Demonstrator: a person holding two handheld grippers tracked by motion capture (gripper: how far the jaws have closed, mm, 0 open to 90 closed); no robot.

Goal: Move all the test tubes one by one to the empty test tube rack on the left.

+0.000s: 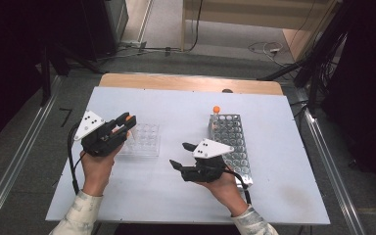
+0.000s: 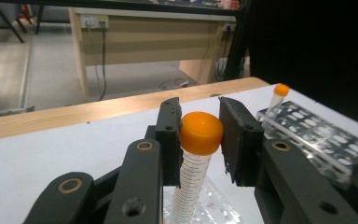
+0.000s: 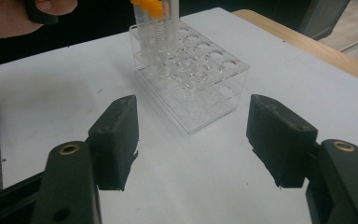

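My left gripper [image 1: 125,125] is shut on the orange cap of a clear graduated tube [image 2: 200,133], which hangs upright between its jaws. In the right gripper view the tube [image 3: 156,32] reaches down into the far corner of a small clear rack [image 3: 191,79]; I cannot tell whether it rests in a hole. That rack [image 1: 143,139] sits left of centre on the white table. My right gripper [image 1: 179,154] hovers in the middle of the table, its jaws [image 3: 193,140] open with nothing between them and pointed at the clear rack.
A long perforated rack [image 1: 231,142] lies at the right, with one orange-capped tube [image 1: 216,111] standing at its far end. The white tabletop [image 1: 176,196] has a wooden strip [image 1: 191,83] along its far edge. Metal rails run along both sides of the table.
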